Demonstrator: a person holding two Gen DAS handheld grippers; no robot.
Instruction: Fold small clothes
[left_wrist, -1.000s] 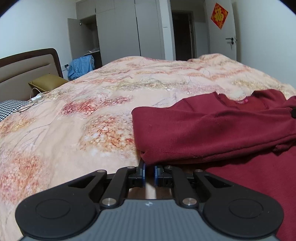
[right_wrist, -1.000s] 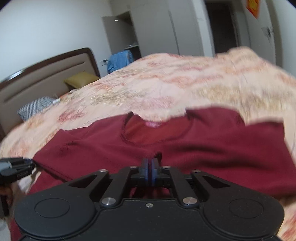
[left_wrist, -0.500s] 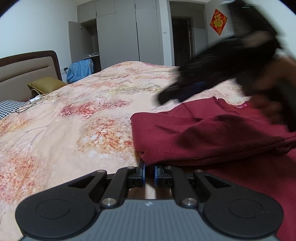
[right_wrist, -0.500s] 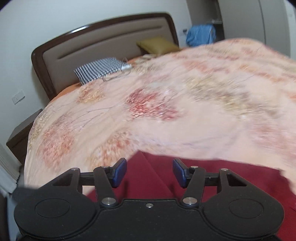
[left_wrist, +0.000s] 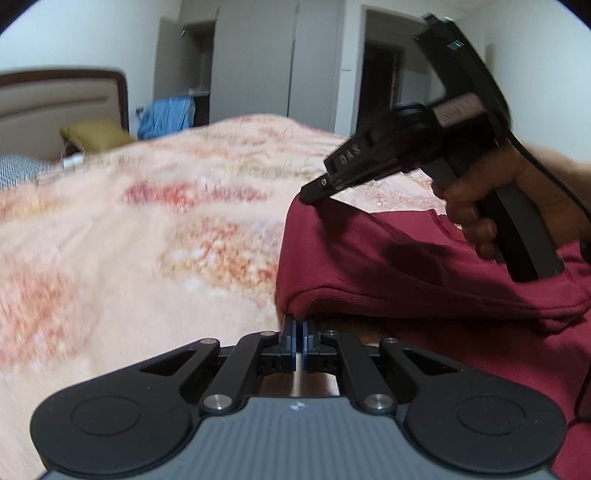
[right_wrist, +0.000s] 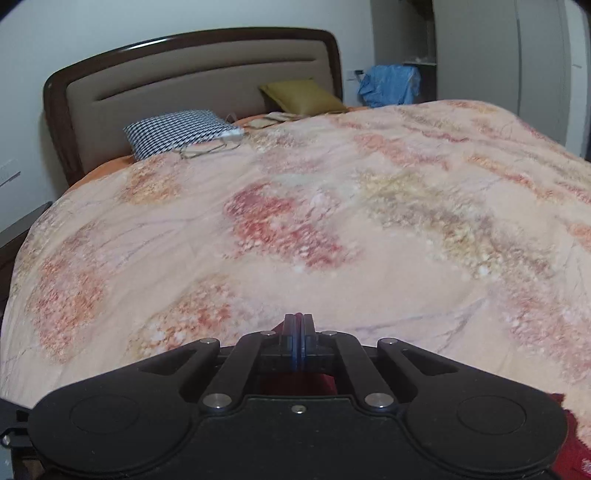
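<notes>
Mid-fold on the bed: a dark red top (left_wrist: 424, 266) lies on the floral quilt (left_wrist: 166, 229), one side already doubled over. The L gripper (left_wrist: 299, 328), jaws together, pinches the near corner of the folded edge; the R gripper (left_wrist: 314, 192), having just snapped closed, appears to clamp the far corner, tho its own cam shows only a sliver of red betw. the pads. Next move prob. calls for both lifting together & carrying the edge across evenly. No containers in view.
</notes>
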